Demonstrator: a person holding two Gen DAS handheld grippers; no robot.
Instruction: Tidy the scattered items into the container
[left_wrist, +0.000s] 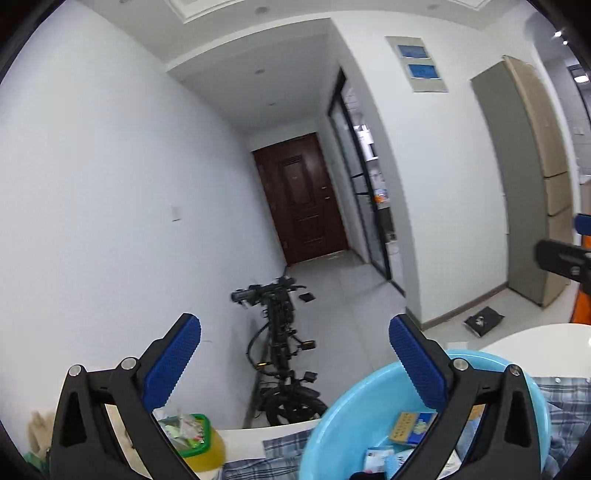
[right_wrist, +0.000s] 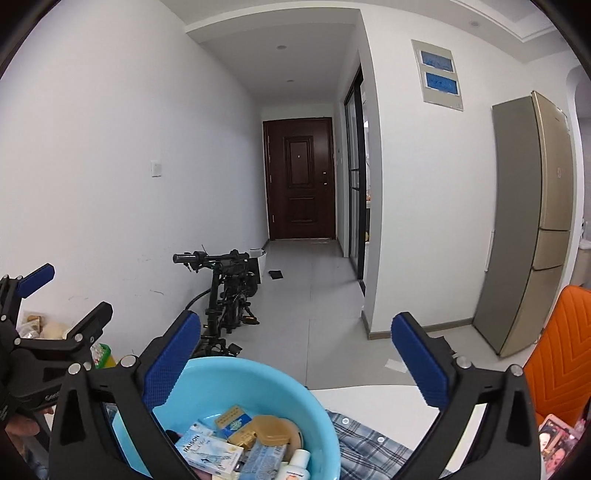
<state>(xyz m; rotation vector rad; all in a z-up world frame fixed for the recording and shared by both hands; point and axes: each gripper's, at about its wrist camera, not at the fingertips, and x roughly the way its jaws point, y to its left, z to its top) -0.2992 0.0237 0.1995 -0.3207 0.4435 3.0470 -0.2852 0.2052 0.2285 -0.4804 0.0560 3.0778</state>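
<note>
A light blue plastic basin (right_wrist: 236, 384) sits on the white table and holds several small boxes (right_wrist: 208, 450), a tan case and a white bottle (right_wrist: 295, 463). It also shows in the left wrist view (left_wrist: 354, 413) with boxes (left_wrist: 410, 426) inside. My right gripper (right_wrist: 293, 350) is open and empty, raised above the basin's far rim. My left gripper (left_wrist: 295, 354) is open and empty, left of the basin and above the table edge. The left gripper also shows in the right wrist view (right_wrist: 62, 299).
A yellow tub with a green rim (left_wrist: 195, 439) full of packets stands left of the basin. A blue plaid cloth (right_wrist: 369, 439) lies on the white table (right_wrist: 376, 398). An orange chair (right_wrist: 561, 354) is at the right. A black bike (right_wrist: 225, 295) and a fridge (right_wrist: 528, 221) stand beyond.
</note>
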